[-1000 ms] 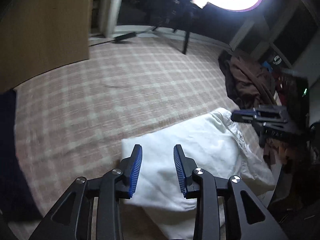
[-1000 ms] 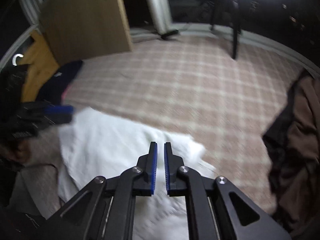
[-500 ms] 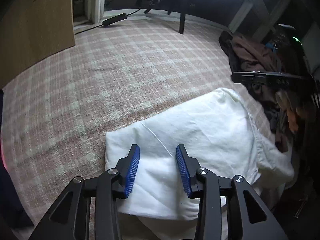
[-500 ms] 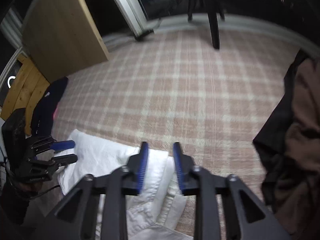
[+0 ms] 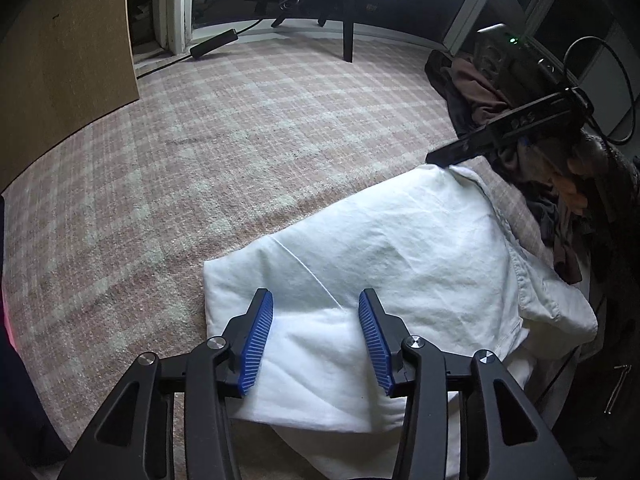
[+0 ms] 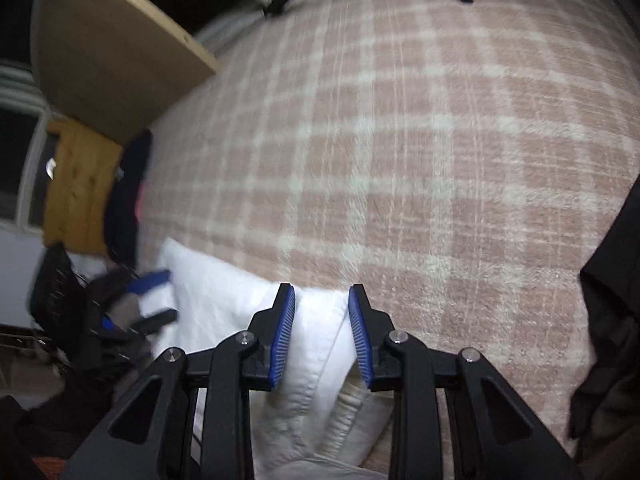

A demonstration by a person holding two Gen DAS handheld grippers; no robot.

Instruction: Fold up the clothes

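A folded white garment (image 5: 384,264) is laid on a pink and cream checked blanket (image 5: 240,140), near its front edge. The left gripper (image 5: 316,304) is held just above the near end of the garment. Its jaws are opening, and white cloth is seen in the gap, but the blue pads (image 5: 258,340) are not pressed on it.

The right gripper (image 6: 322,300) is held over the far corner of the same garment (image 6: 224,296), where a thick seam is seen. Its jaws are spread a little, and nothing is pinched between them. In the left wrist view its tip is seen touching or just above that corner; which one cannot be told.

A heap of brown clothes (image 5: 472,88) is piled at the right of the blanket, well apart from the garment. A wooden board (image 5: 60,60) is seen at the left.
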